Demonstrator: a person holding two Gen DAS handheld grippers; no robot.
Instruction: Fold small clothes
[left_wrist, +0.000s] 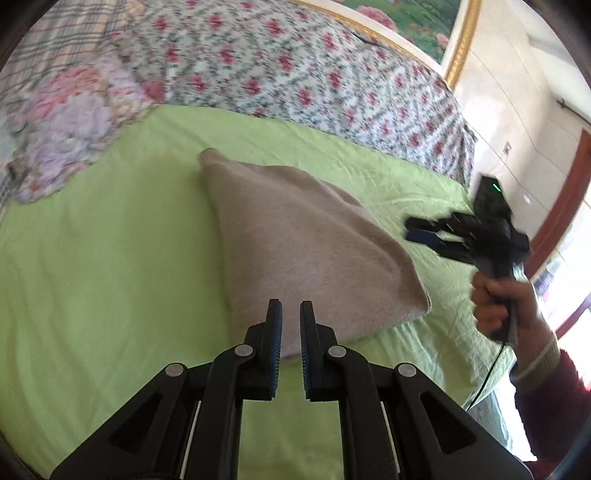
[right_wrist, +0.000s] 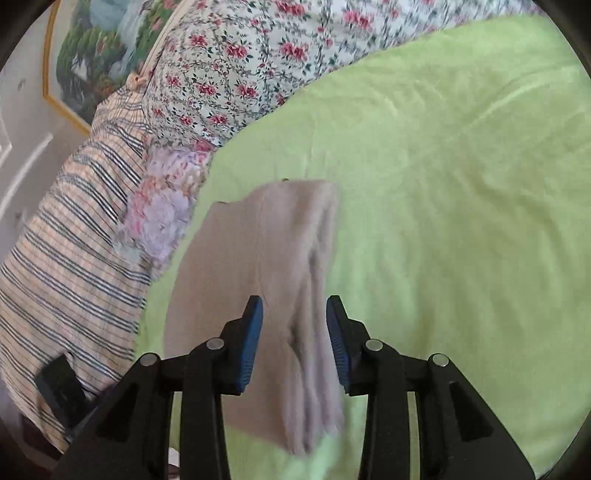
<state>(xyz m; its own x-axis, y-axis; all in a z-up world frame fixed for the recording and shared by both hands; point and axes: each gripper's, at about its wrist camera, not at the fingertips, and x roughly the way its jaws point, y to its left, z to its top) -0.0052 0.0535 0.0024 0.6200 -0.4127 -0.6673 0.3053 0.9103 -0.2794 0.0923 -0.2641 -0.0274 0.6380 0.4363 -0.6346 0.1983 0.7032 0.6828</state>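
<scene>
A folded beige garment (left_wrist: 295, 236) lies on the green bed sheet (left_wrist: 110, 258). My left gripper (left_wrist: 291, 314) hovers at its near edge, jaws a narrow gap apart, nothing between them. My right gripper (left_wrist: 415, 229) shows at the right in the left wrist view, held by a hand, off the garment's right edge. In the right wrist view the garment (right_wrist: 258, 251) lies under my right gripper (right_wrist: 294, 310), which is open, its fingers above the stacked folded edge without gripping it.
A floral quilt (left_wrist: 295, 74) and a striped blanket (right_wrist: 74, 229) are piled along the bed's far side. A framed painting (left_wrist: 413, 22) hangs on the wall. The bed's edge (left_wrist: 491, 369) runs at the right, by the hand.
</scene>
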